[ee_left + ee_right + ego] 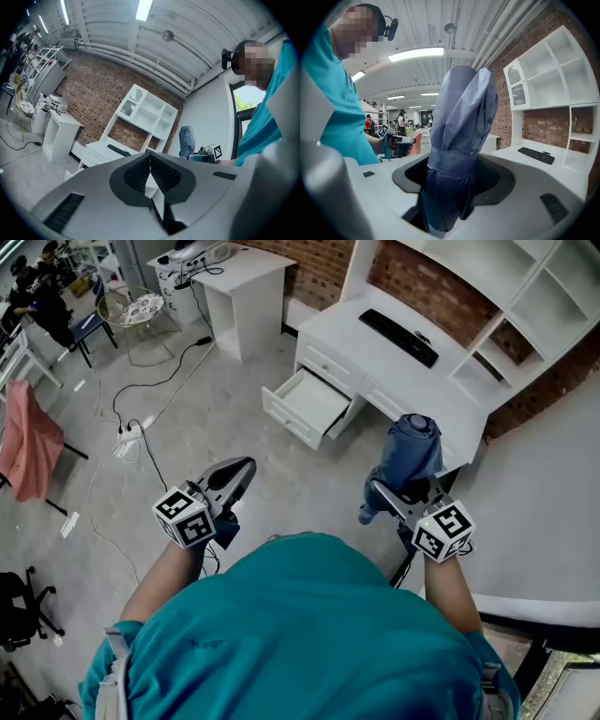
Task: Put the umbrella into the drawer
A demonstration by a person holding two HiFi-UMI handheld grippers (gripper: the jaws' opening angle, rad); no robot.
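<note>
Right gripper (pixel 401 495) is clamped on the folded blue umbrella (pixel 411 451), holding it upright in the air by the near edge of the white surface (pixel 375 367). The drawer (pixel 309 407) is pulled open off to the left, and the umbrella isn't in it yet. Left gripper (pixel 236 474) is closed up with nothing in it, over the floor.

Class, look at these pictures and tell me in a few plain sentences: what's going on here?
A person in a teal top stands before a white desk with a gripper in each hand. The right gripper is shut on a folded blue umbrella, held upright. The left gripper holds nothing, and its jaws are together. One drawer of the desk is pulled open ahead of them. The umbrella is not yet in it.
</note>
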